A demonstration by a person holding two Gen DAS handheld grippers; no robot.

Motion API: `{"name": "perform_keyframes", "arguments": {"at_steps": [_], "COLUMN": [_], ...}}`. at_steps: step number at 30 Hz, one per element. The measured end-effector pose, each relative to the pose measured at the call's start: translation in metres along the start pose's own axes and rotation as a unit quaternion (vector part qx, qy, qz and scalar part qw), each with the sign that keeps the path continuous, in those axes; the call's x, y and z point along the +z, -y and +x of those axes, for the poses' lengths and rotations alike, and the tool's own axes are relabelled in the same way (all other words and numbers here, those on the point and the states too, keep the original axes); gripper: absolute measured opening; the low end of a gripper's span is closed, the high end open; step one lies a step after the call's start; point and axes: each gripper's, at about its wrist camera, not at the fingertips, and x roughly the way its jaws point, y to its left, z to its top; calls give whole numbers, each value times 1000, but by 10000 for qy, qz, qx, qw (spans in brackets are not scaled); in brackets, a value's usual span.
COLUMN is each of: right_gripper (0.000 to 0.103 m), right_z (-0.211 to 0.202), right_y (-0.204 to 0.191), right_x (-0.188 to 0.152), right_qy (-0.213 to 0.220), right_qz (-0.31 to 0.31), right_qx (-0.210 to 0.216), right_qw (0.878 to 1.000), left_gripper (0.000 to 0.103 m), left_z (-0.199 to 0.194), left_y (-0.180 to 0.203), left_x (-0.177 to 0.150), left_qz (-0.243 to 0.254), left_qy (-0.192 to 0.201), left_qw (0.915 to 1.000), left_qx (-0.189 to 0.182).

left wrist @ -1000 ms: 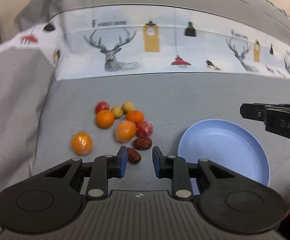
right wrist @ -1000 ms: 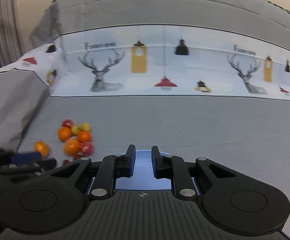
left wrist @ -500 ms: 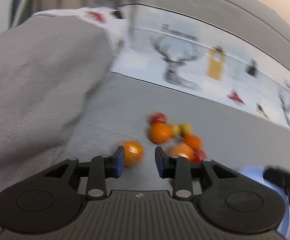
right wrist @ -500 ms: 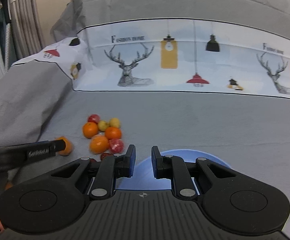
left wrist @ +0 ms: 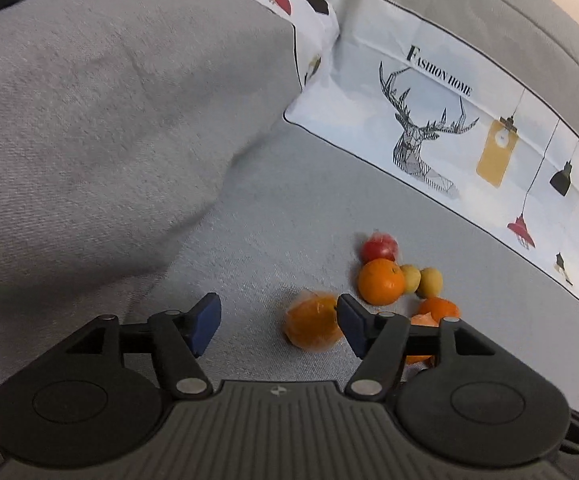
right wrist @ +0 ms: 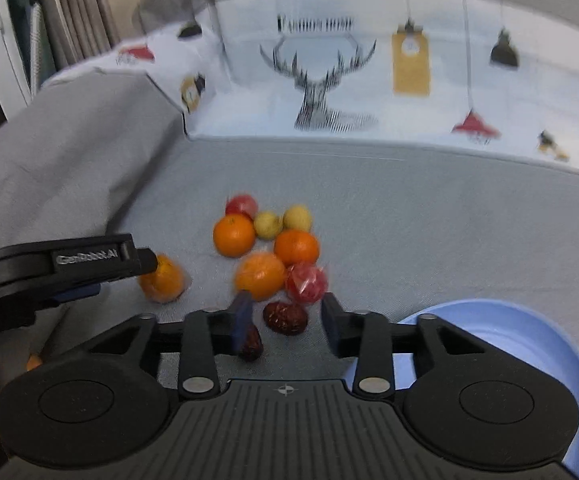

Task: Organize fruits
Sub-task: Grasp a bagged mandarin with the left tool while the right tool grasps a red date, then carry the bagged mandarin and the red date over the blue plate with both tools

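On the left, the left gripper [left wrist: 277,322] is seen with its jaws spread; they have just been opening. A lone orange in a clear wrapper [left wrist: 313,327] lies on the grey sheet [left wrist: 281,216] between the fingers, close against the right one, and whether it is touched cannot be told; it is not pinched. In the right wrist view the same orange [right wrist: 162,279] sits apart from the pile, partly behind the left gripper [right wrist: 89,270].

Further right, the fruit pile is gathered on the sheet: a red fruit [right wrist: 242,206] at the back, two small yellow fruits [right wrist: 267,224] beside it, and three more oranges [right wrist: 234,235] around them. A red wrapped fruit [right wrist: 306,282] lies just beside the nearest orange.

The right gripper [right wrist: 285,326] is held over the near edge of the pile, its jaws parted and just opened. One dark red date [right wrist: 285,317] lies between the fingers, pinched by neither; a second date [right wrist: 251,346] is partly hidden by the left finger.

At the far right, a blue plate [right wrist: 537,316] rests on the sheet, with no fruit seen in its visible part.
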Motion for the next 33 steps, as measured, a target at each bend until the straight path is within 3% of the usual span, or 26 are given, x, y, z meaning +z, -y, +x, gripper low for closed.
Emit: {"name": "perform_keyframes", "arguments": {"at_steps": [4,10,13,16,18,21,27,33], "right_gripper": [52,52,52,44,32,31,31,31], "right_z": [21,36,37,36,35,32,2,-59], "right_y": [1,5,-2,-4,-4,-2,0,8], "right_x": [0,2,2,1,1,0,9,33], "right_qy": [-130,-355,-391,-408,-404,-406,-71,336], "right_qz": [139,261,-3,-114,-188,-152,-180,-206], "right_qx": [-124,-109,-180,-249,-324,-280,-130,-162], "right_qw": [9997,9990,9991,9988,9985,9987,9997,9991], "left_gripper": [74,74,74,59,43,41,41,41], "left_z": [7,10,15,20,20,17,3,-26], "left_y": [7,17,21,23,21,21,18,25], "left_x": [-3,-6,-7,-9,-8,-7,-6,-10], "left_qz": [122,345,460,570,537,583,550,824], "left_qy": [-2,-5,-127,-205,-198,-151,60,346], "left_qw": [9999,9993,9987,9982,9984,9982,9984,9949], "left_qx": [13,-108,-168,14,-39,-24,-100,-471]}}
